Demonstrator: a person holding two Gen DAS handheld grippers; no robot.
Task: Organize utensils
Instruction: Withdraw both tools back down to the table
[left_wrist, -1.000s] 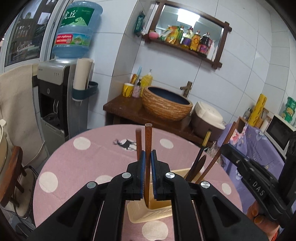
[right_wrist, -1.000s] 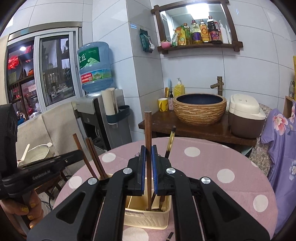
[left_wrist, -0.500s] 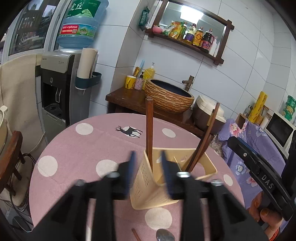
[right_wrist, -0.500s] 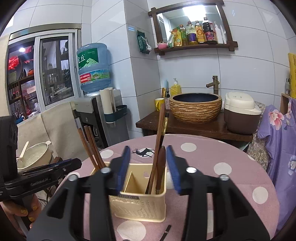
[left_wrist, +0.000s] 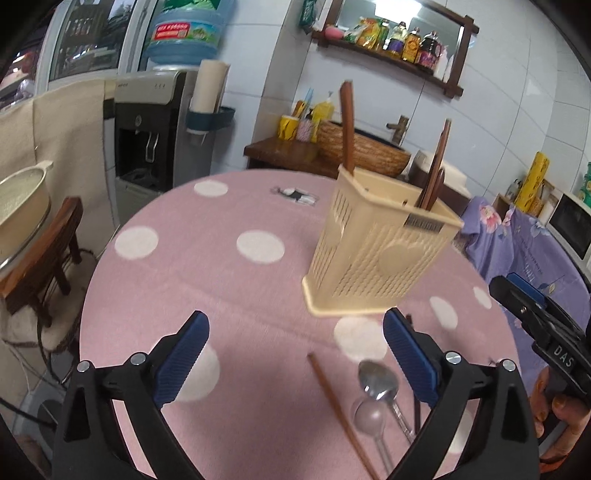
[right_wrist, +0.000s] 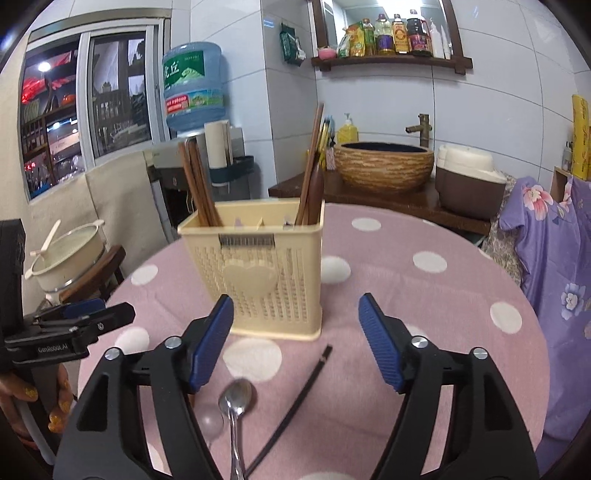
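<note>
A cream plastic utensil holder stands on the pink dotted table and holds brown chopsticks at one end and more chopsticks with a wooden spoon at the other. My left gripper is open and empty, low over the table in front of the holder. My right gripper is open and empty, also in front of it. On the cloth near me lie a metal spoon, a clear spoon, a brown chopstick and a black chopstick.
The round table has a purple draped chair to the right and a wooden stool with a pot to the left. A water dispenser and a sink counter stand behind.
Both grippers let go of the chopsticks they held in the holder, opened wide and drew back and down toward the loose utensils on the table.
</note>
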